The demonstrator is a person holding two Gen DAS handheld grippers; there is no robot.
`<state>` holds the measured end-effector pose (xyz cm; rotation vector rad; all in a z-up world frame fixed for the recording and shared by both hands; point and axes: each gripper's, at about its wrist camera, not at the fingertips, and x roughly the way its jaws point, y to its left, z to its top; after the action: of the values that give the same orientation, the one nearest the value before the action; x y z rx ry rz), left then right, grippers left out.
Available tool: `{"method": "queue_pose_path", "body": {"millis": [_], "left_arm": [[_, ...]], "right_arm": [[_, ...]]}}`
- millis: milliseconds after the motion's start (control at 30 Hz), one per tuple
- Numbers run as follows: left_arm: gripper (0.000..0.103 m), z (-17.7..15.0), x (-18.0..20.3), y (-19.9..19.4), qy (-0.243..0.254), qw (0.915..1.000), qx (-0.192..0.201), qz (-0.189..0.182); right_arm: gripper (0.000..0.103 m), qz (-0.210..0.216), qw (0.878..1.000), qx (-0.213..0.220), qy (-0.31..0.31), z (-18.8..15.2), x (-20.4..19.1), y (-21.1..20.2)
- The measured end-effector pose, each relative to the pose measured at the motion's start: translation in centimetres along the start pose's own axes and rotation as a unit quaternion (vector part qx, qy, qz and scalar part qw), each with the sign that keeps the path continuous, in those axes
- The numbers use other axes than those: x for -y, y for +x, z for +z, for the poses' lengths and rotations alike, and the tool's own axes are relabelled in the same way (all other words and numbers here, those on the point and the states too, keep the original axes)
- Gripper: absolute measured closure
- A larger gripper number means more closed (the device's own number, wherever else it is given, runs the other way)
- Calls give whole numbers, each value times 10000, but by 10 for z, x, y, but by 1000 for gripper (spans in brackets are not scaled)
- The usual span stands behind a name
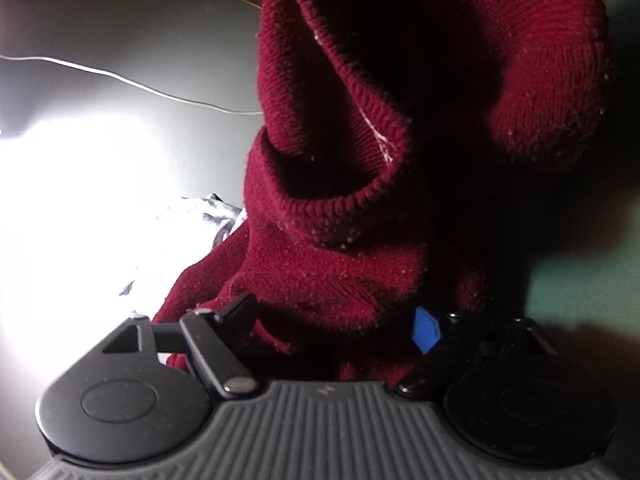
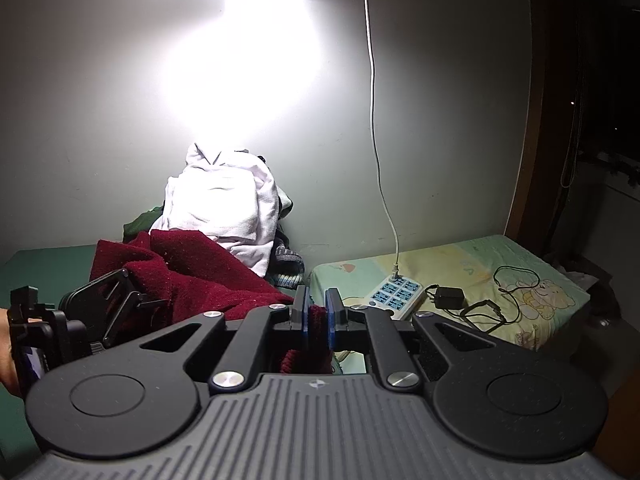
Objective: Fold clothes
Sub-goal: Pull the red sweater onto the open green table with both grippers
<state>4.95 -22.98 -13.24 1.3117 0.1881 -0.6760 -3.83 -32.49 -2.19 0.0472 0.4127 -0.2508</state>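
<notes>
Up close, the right gripper (image 2: 317, 314) clenches a pinch of the maroon knit sweater (image 2: 192, 276) between its blue pads, apparently to lift one edge clear so the garment can be opened out for folding. Just left of that sweater, the left gripper (image 2: 100, 304), carried in a person's hand (image 2: 7, 356), reaches into the same cloth; from its own camera the left gripper (image 1: 336, 320) has its jaws parted around a thick bunch of knit, and whether the pads already press on it cannot be told. The sweater (image 1: 340, 248) hangs in front of that lens, a ribbed opening gaping, likely because it is held up at one point only. Below the sweater lies a green bed surface (image 2: 48, 264). Directly behind the sweater, a pile of white clothes (image 2: 224, 208) leans on the wall, seemingly waiting its turn. Right of the sweater, a power strip (image 2: 396, 296) and a black adapter (image 2: 450, 296) sit on a cartoon-print sheet (image 2: 540, 280), a white cable (image 2: 374, 120) climbing the wall.
</notes>
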Motion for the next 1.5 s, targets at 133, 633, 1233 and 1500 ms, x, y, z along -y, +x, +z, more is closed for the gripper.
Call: {"method": "queue_pose_path", "body": {"millis": [133, 633, 1233, 1500], "left_arm": [[66, -3, 6, 8, 71, 9998, -88, 172], [84, -39, -84, -57, -3332, 9290, -436, 1551], [83, -165, -42, -193, -4641, 8510, -1695, 1778], [91, -224, -17, -271, -4903, 8197, -2198, 1984]], "right_arm": [[95, -47, 10000, -17, 25, -2, 0, 2], [95, 285, 9992, -258, -90, -19, -20, 2], [95, 2521, 9554, -991, -1174, -68, -137, -38], [95, 3165, 9287, -1158, -1550, -85, -188, -65]]}}
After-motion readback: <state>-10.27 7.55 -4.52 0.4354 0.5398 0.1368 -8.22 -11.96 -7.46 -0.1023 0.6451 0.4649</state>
